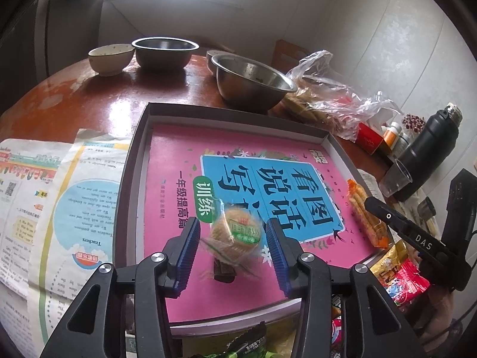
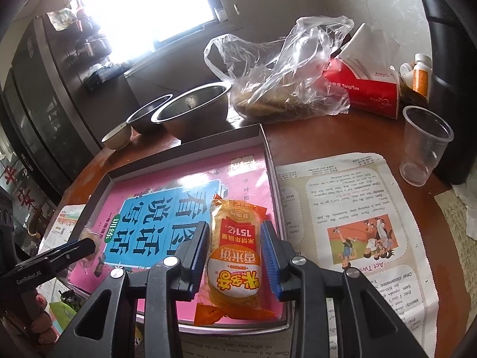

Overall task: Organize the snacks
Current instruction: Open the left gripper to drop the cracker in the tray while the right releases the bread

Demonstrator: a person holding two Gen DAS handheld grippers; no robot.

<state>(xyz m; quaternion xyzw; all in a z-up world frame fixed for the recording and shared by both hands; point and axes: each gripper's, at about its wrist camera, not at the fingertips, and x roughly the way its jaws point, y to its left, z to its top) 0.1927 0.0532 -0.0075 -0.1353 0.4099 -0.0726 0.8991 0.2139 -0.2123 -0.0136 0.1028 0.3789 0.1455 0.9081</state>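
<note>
Both tools are over the shallow box. At the bottom centre of the right wrist view, the right tool point(image 2: 234, 256) has its blue pads against either side of an orange rice-cracker packet point(image 2: 234, 256) — clamped on it, the packet lying lengthwise at the box's lower right edge. In the left wrist view the left tool point(image 1: 232, 243) stands spread apart, its pads clear of a round cracker in clear wrap point(image 1: 235, 235) that looks blurred between them; whether it touches the floor of the box I cannot tell. The box point(image 1: 131, 161) is grey-walled, lined with a pink and blue workbook cover. Outward on the brown counter point(image 1: 89, 95) — printed sheets point(image 1: 59, 197) at left, steel bowls point(image 1: 253, 80) in the upper middle, a crumpled plastic bag point(image 2: 286, 71) in the upper middle of the right view, and a clear cup point(image 2: 424, 146) at far right.
</note>
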